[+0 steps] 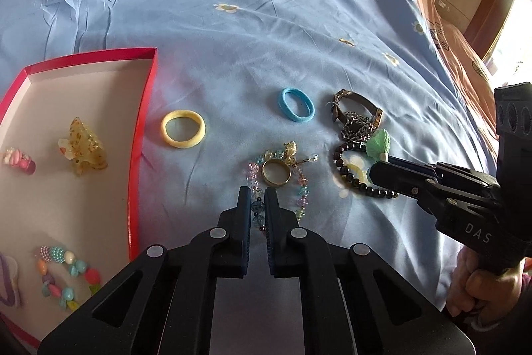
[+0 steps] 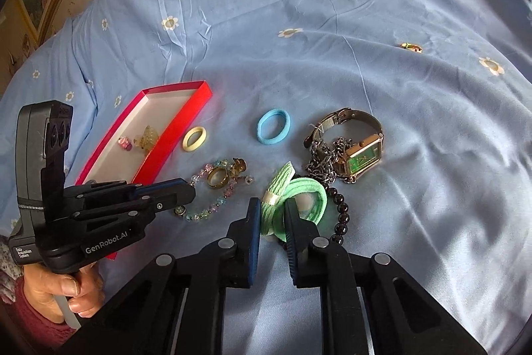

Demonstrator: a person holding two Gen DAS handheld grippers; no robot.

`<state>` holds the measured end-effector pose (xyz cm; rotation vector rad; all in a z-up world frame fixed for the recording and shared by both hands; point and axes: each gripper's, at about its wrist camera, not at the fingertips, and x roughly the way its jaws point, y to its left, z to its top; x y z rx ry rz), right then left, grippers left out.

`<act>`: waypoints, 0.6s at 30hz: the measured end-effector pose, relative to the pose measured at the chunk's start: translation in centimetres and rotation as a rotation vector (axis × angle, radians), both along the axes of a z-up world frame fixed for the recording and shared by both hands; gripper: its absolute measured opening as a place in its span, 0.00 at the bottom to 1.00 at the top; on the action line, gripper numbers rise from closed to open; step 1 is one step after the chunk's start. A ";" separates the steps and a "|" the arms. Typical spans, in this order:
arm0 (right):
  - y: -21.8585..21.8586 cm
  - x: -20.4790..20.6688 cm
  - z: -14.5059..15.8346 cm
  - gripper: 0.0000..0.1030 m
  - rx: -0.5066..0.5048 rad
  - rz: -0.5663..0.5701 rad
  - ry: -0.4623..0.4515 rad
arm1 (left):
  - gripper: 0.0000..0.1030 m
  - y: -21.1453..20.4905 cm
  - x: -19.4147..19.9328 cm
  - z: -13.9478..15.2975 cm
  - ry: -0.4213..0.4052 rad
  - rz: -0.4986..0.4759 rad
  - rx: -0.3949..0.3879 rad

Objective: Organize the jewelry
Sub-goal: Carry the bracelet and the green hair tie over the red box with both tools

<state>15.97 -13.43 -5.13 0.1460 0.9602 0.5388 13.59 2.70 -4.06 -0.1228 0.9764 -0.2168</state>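
Observation:
My left gripper [image 1: 257, 198] is shut on a blue crystal bead of the pastel bead bracelet [image 1: 302, 192], which lies on the blue bedsheet around a gold ring [image 1: 276, 172]. In the right wrist view the left gripper [image 2: 189, 190] comes in from the left onto that bracelet [image 2: 212, 208]. My right gripper [image 2: 272, 208] is shut on the green hair tie [image 2: 309, 192], its pads pressing the bunched loops. A dark bead bracelet [image 2: 342, 215] lies under the tie. To the left stands the red box [image 1: 143, 108].
A yellow hair tie [image 1: 183, 128], a blue hair tie [image 1: 296, 104], and a green-faced watch [image 2: 362, 158] with a silver chain [image 2: 319, 165] lie on the sheet. The box holds an amber claw clip [image 1: 84, 145], a pink clip [image 1: 20, 160] and a colourful bead bracelet [image 1: 66, 271].

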 end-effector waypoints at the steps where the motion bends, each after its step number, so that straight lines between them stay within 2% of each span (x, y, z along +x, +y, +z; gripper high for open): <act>1: 0.0 -0.1 0.2 0.13 0.004 0.001 -0.002 | 0.06 0.2 -0.3 0.3 -0.007 0.003 -0.008; 18: 4.4 -2.2 2.6 0.13 0.025 0.106 -0.035 | 0.06 4.6 -5.7 5.9 -0.133 0.070 -0.099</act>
